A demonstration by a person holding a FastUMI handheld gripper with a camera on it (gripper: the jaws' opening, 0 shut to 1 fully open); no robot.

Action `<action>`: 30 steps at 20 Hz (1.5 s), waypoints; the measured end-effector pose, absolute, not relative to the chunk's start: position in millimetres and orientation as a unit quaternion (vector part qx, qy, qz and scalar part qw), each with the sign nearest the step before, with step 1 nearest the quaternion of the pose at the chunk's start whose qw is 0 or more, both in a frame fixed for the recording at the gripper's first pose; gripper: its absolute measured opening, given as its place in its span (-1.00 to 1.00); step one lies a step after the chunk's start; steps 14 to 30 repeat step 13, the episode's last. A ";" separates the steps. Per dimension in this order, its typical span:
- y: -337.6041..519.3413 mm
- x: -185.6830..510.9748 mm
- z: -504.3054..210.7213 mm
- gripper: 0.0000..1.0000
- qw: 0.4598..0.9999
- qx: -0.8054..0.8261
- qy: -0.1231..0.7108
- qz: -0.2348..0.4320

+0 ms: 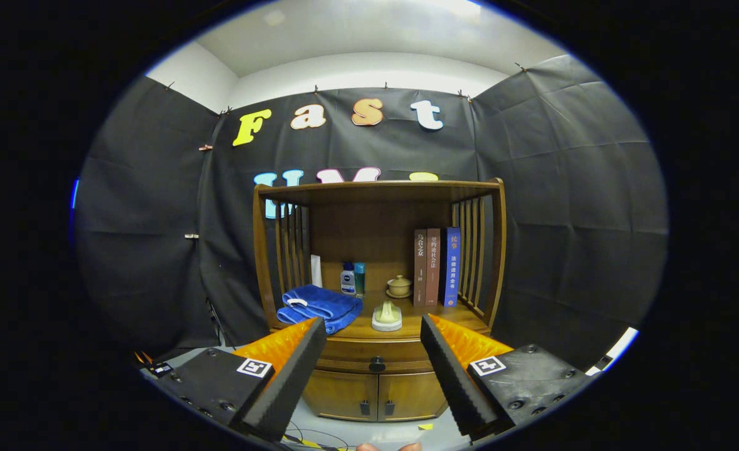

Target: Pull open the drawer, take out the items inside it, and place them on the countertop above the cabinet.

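A wooden cabinet (378,263) stands ahead against the black cloth wall. Its drawer (375,357) is closed, with a dark round knob (377,364) at the middle of its front. The countertop (413,326) lies just above the drawer. My gripper (372,332) is open, and its two black ribbed fingers (294,369) frame the drawer front from a distance. Nothing is between them. The knob sits beyond the fingertips, between the two fingers. What the drawer holds is hidden.
On the countertop lie a folded blue towel (319,307), a small pale ornament (387,316), two bottles (351,279), a lidded cup (399,286) and three upright books (437,266). Two small doors (375,394) sit below the drawer. A fingertip (387,446) shows under the gripper.
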State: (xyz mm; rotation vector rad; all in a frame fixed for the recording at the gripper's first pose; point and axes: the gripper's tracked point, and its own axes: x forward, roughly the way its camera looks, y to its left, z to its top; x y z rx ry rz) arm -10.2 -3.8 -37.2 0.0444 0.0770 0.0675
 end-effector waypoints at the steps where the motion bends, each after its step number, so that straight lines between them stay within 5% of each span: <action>1: -3.0 -9.0 -37.9 0.97 0.998 0.022 0.039 0.034; 30: -4.8 -8.2 -37.7 0.98 0.999 0.029 0.033 0.029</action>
